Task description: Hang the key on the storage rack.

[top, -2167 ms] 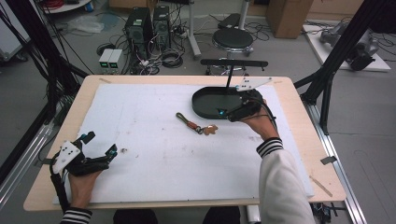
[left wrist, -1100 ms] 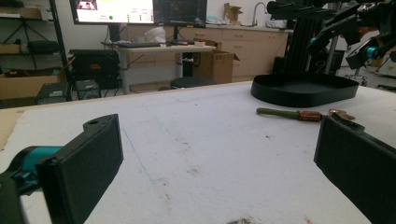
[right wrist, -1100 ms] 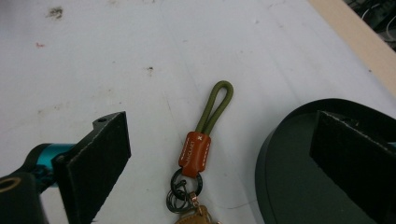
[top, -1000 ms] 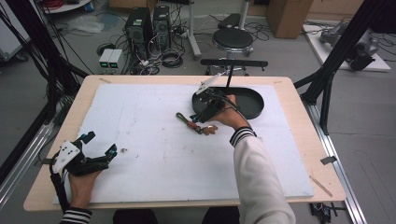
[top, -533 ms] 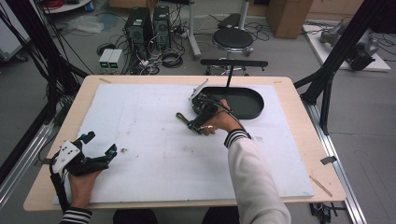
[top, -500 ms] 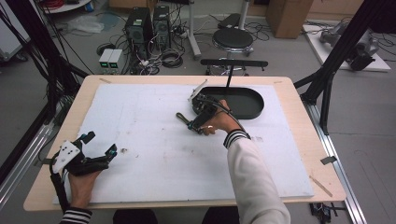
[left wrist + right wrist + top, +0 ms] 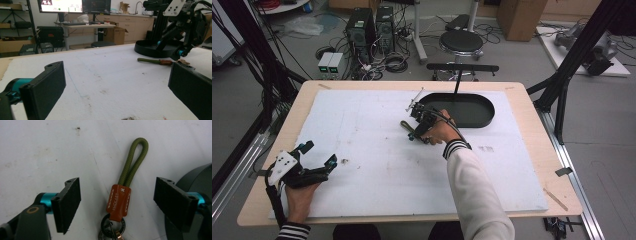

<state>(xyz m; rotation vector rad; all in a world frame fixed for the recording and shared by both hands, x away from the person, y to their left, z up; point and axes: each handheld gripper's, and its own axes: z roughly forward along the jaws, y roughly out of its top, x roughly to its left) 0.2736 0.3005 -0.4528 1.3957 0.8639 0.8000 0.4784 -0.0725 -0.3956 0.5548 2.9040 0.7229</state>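
Olive-green cord, doubled into a loop and bound by a brown leather tab, forms the key strap (image 7: 125, 187); it lies flat on the white sheet of the counter (image 7: 377, 165), a little above the middle of the high view, just left of the black oval tray (image 7: 472, 111); in the right gripper view the loop points to the top of the frame, the leather tab sits at centre and a dark metal ring (image 7: 111, 226) hangs at the bottom edge; the right tool (image 7: 117, 202) is lowered over it, one pad at the left and one at the right of the tab, both clear of it with bare sheet between; the jaws have just been closing with the strap between them, but the pads do not yet press on it, so the tool is released; the tray's rim shows at the right edge of that view; the left tool (image 7: 115, 85) rests low at the lower left of the high view, held by a hand in a striped cuff, its jaws spread wide and holding nothing; its own view looks across the sheet toward the strap and the other tool at the upper right.
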